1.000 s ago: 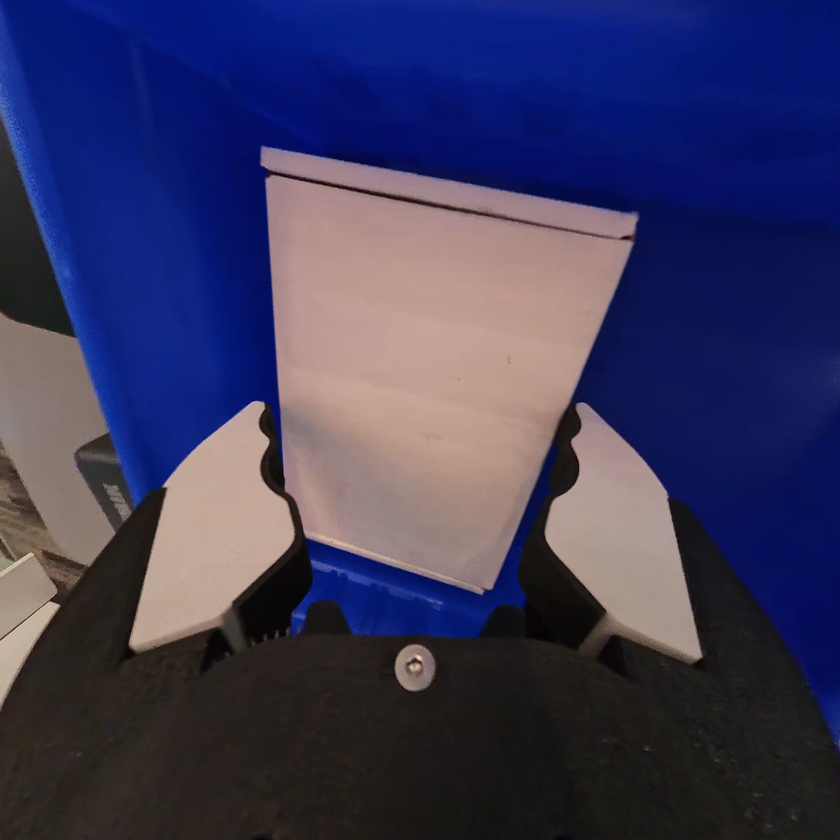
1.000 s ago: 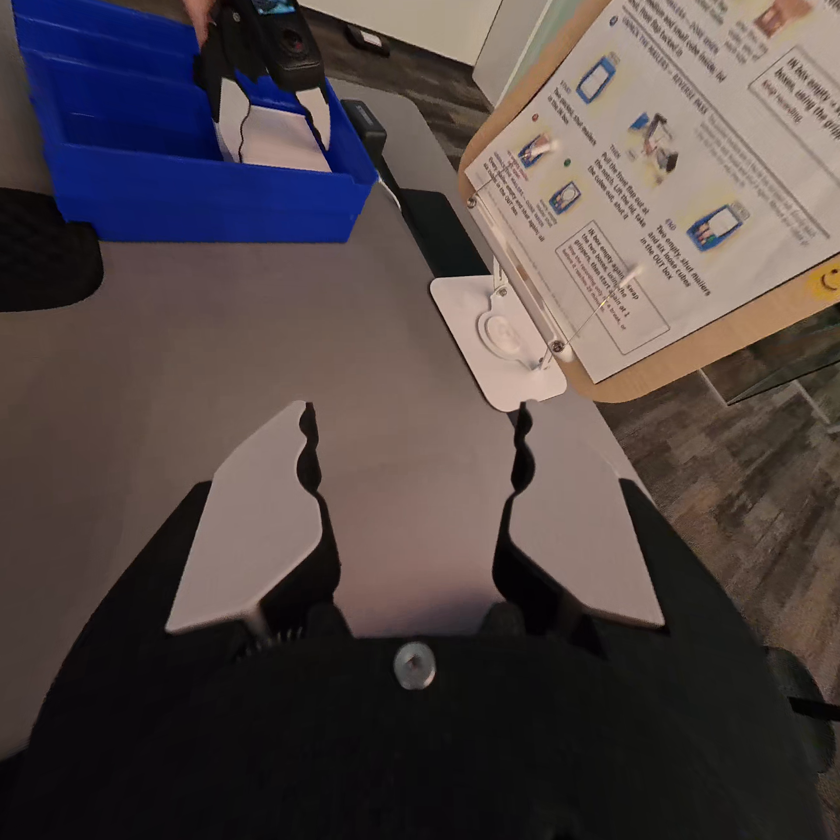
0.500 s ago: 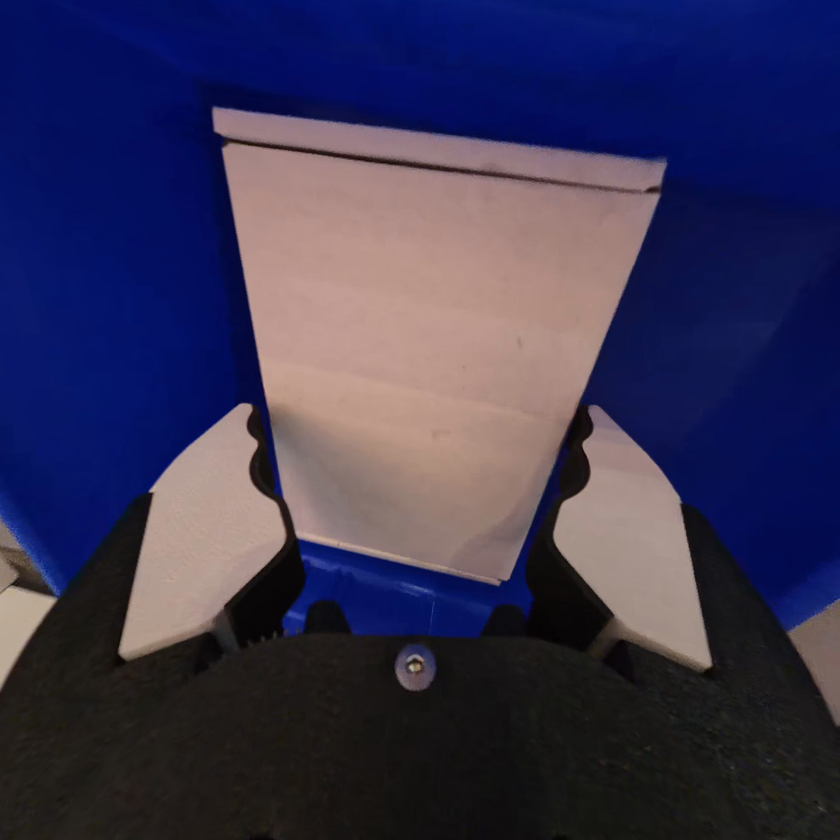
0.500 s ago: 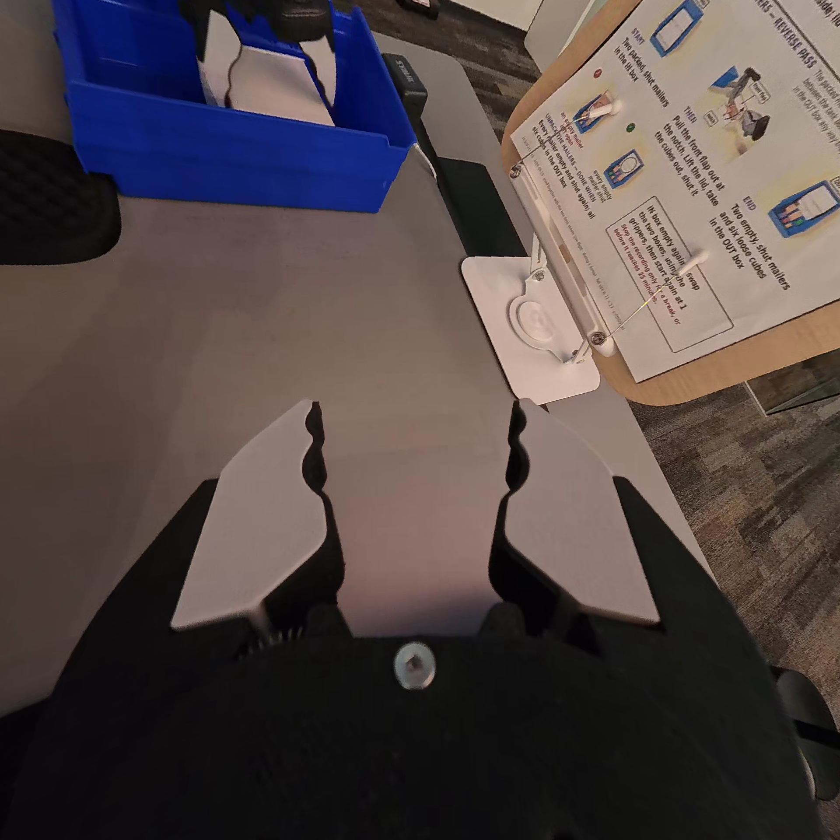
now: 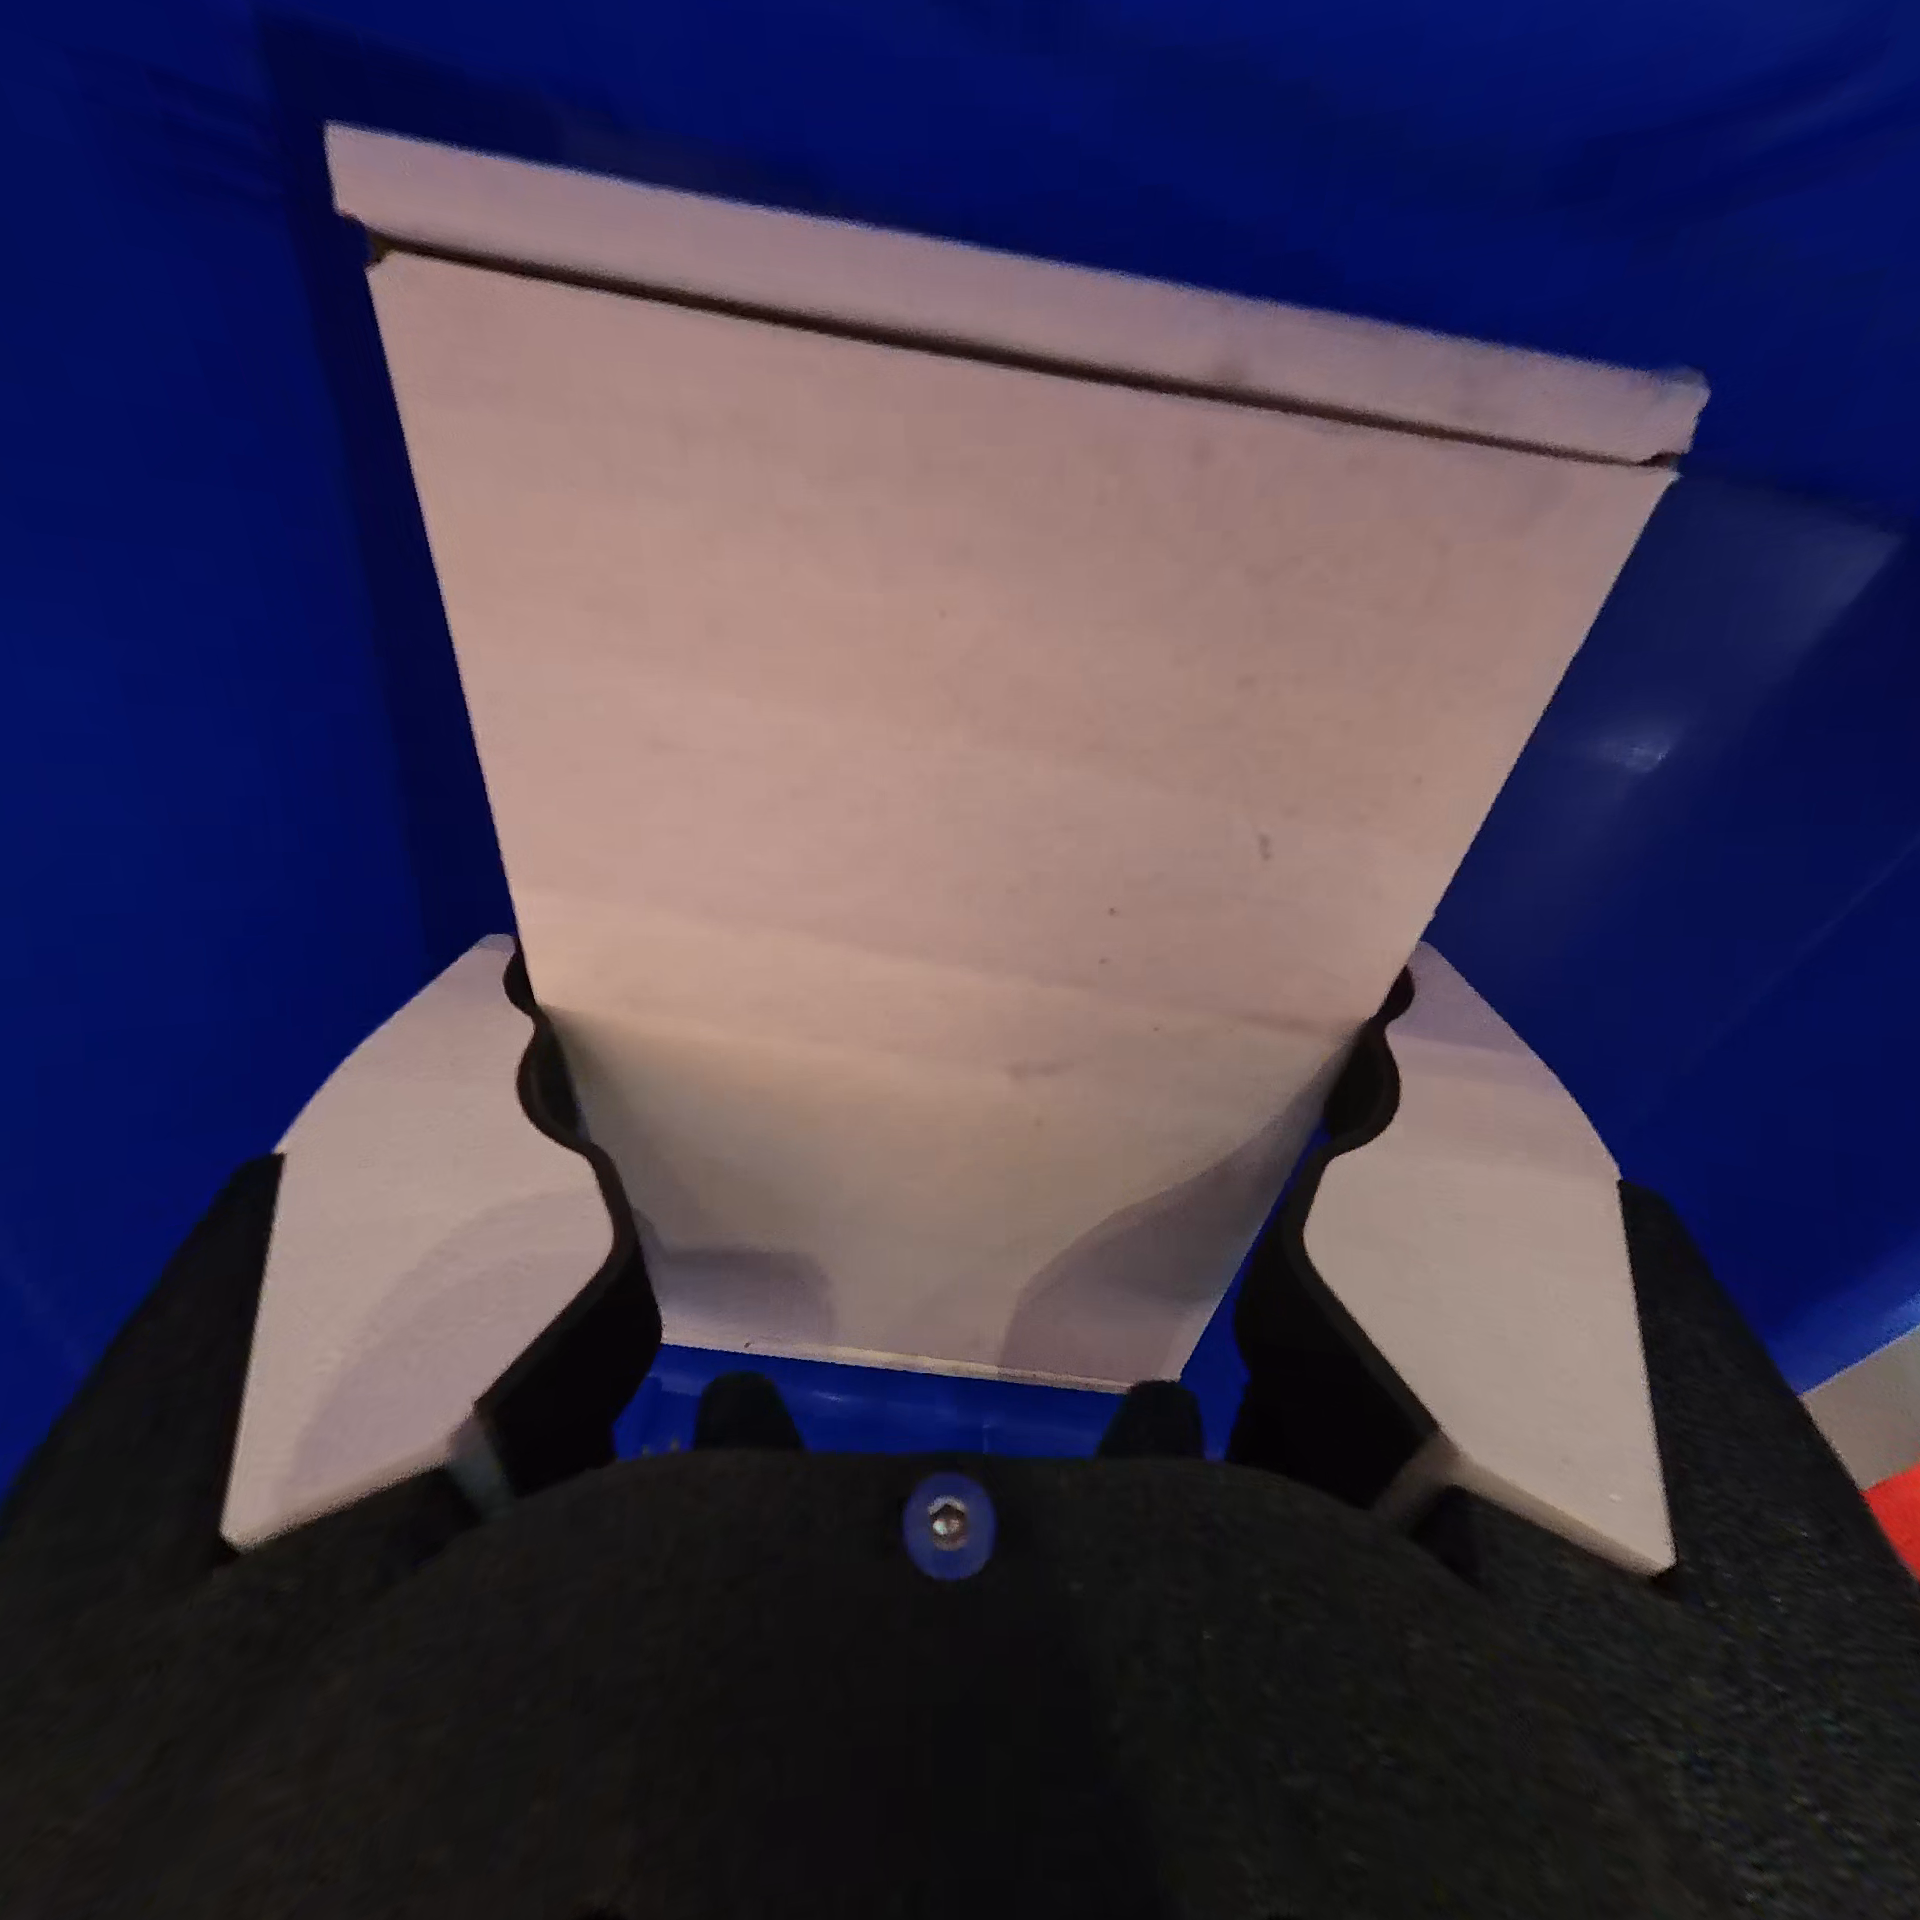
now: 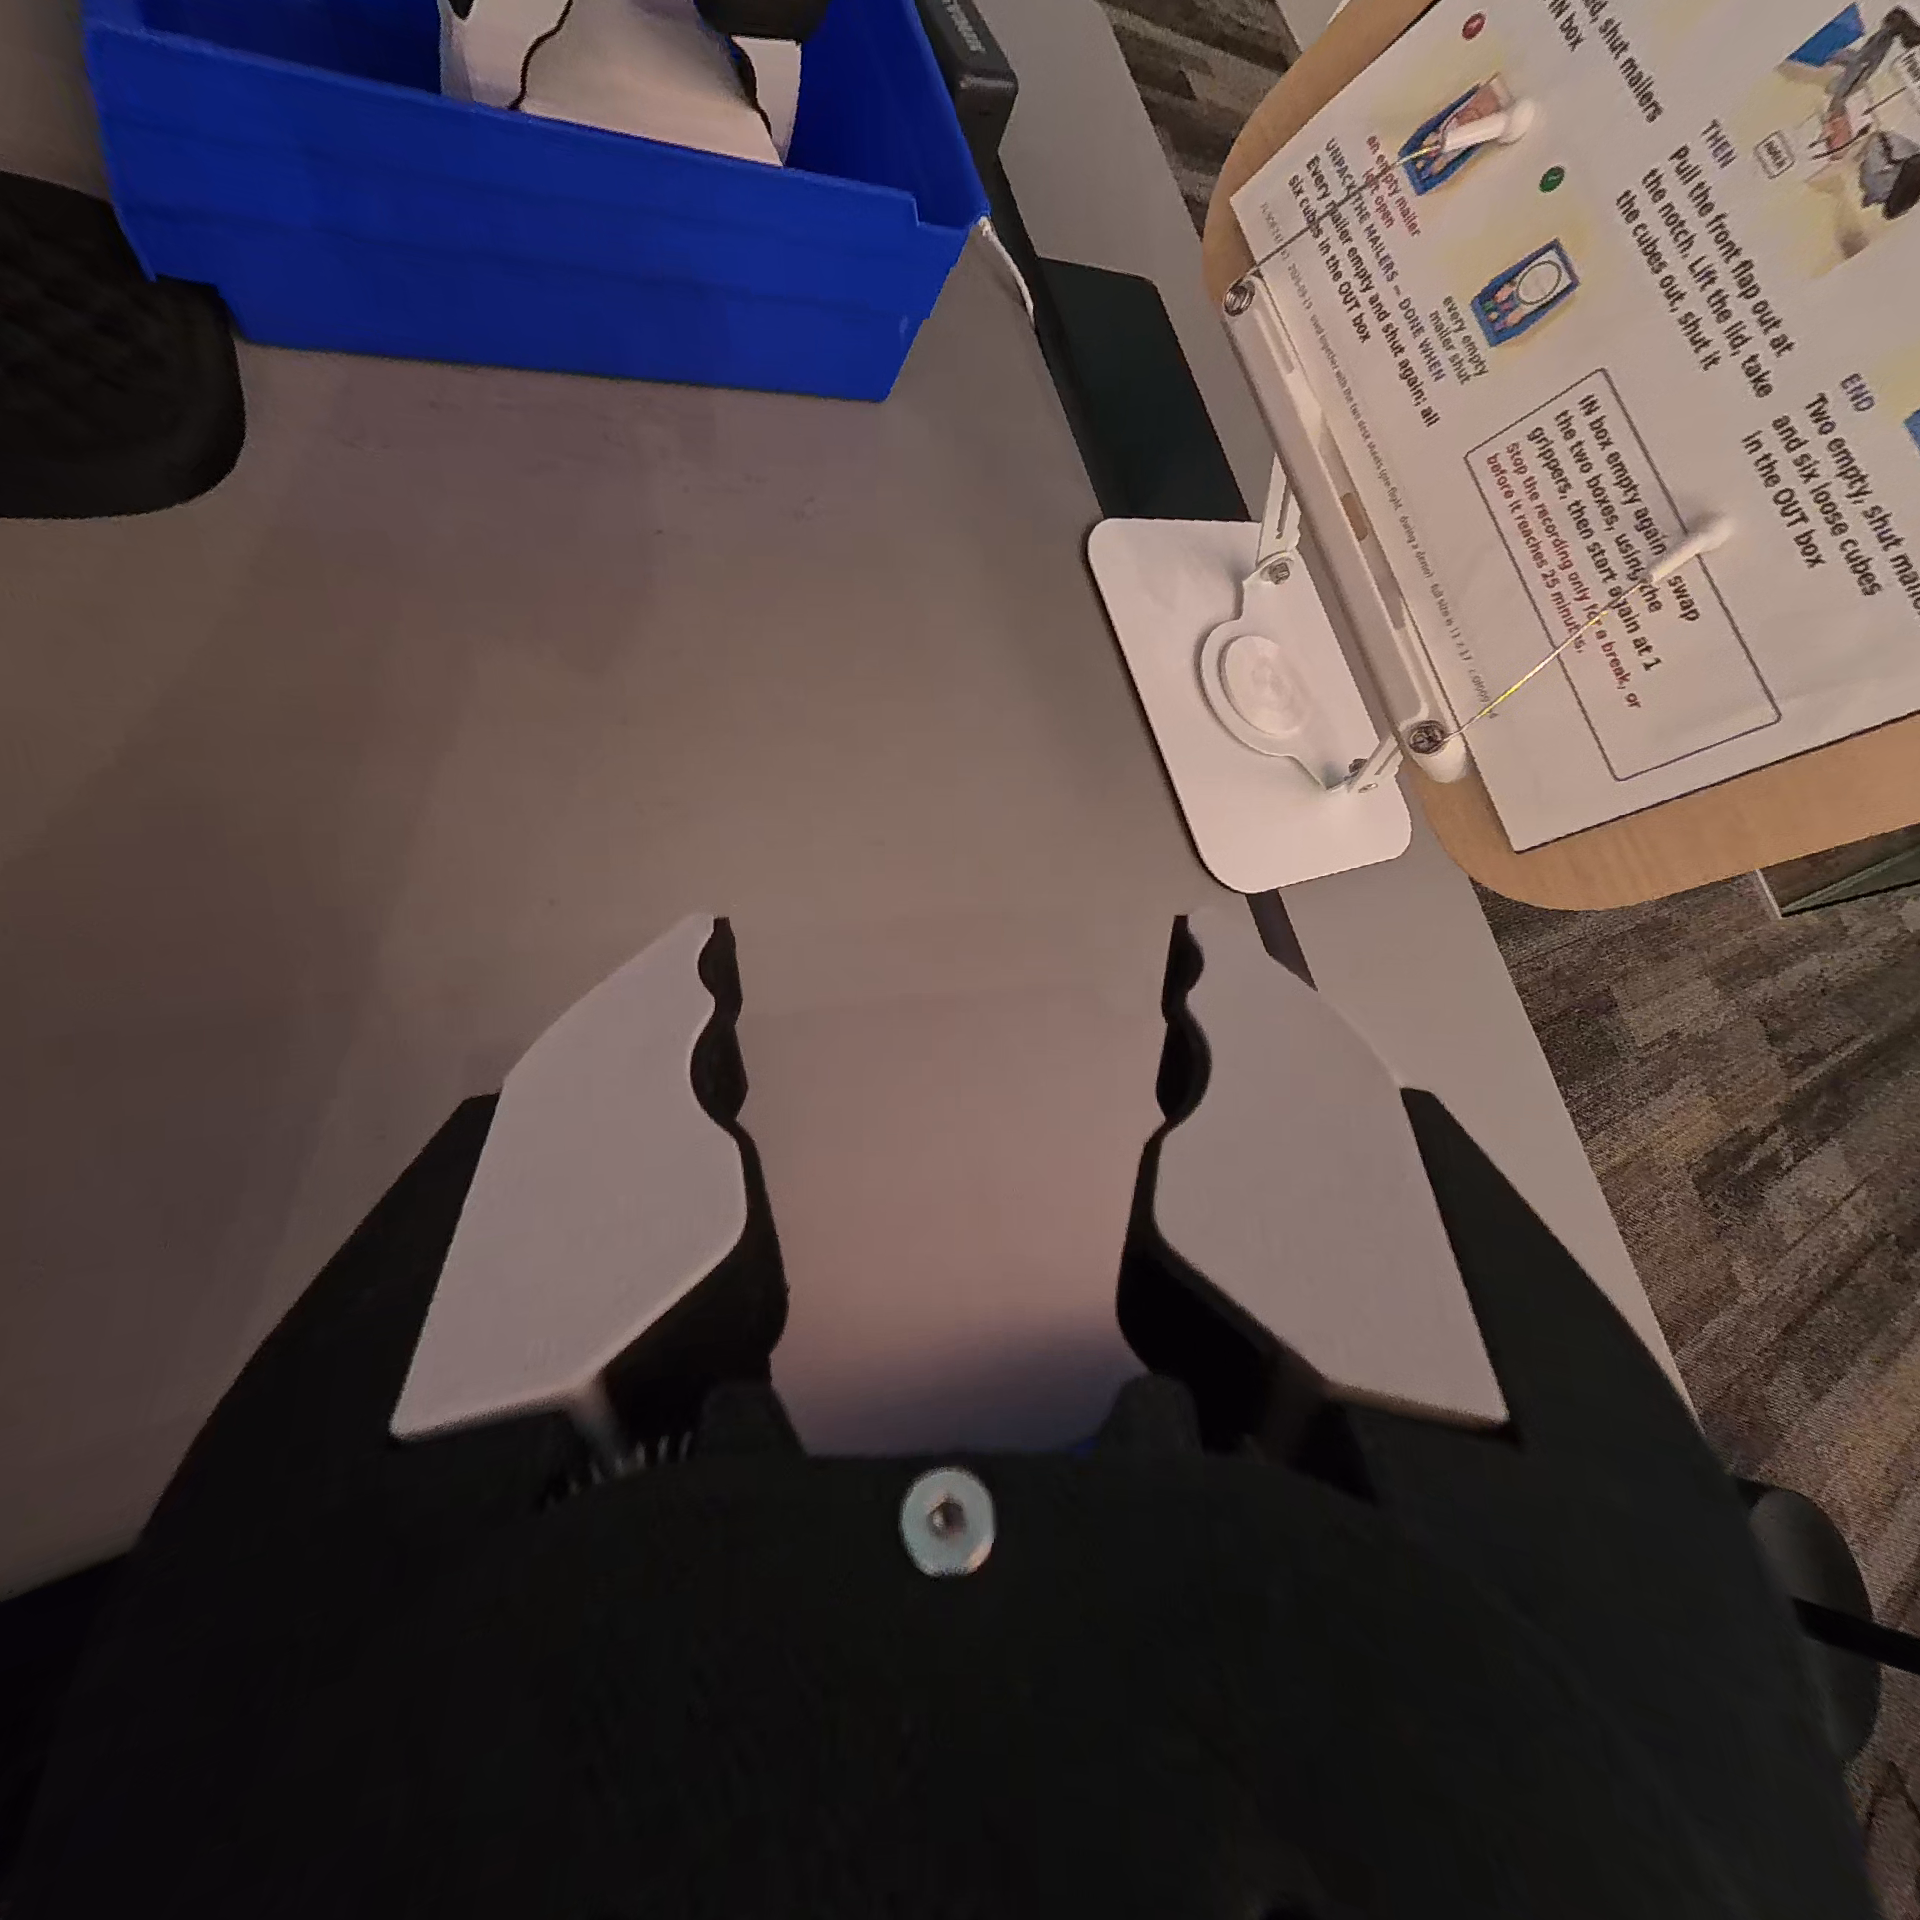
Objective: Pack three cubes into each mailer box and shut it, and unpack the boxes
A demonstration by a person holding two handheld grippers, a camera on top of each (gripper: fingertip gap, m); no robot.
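My left gripper (image 5: 956, 1049) has its fingers pressed against both side edges of a closed white mailer box (image 5: 966, 748), gripping it inside the blue bin (image 5: 1714, 727), whose walls surround it. My right gripper (image 6: 945, 1039) hangs with fingers spread wide and empty over the bare grey table (image 6: 623, 675); the bin lies at 11 o'clock, an instruction sheet (image 6: 1621, 395) at 2 o'clock.

White mailer box (image 5: 966, 675), blue bin (image 6: 540, 260), grey table (image 6: 623, 675), black-and-white fingers (image 6: 592, 1174)
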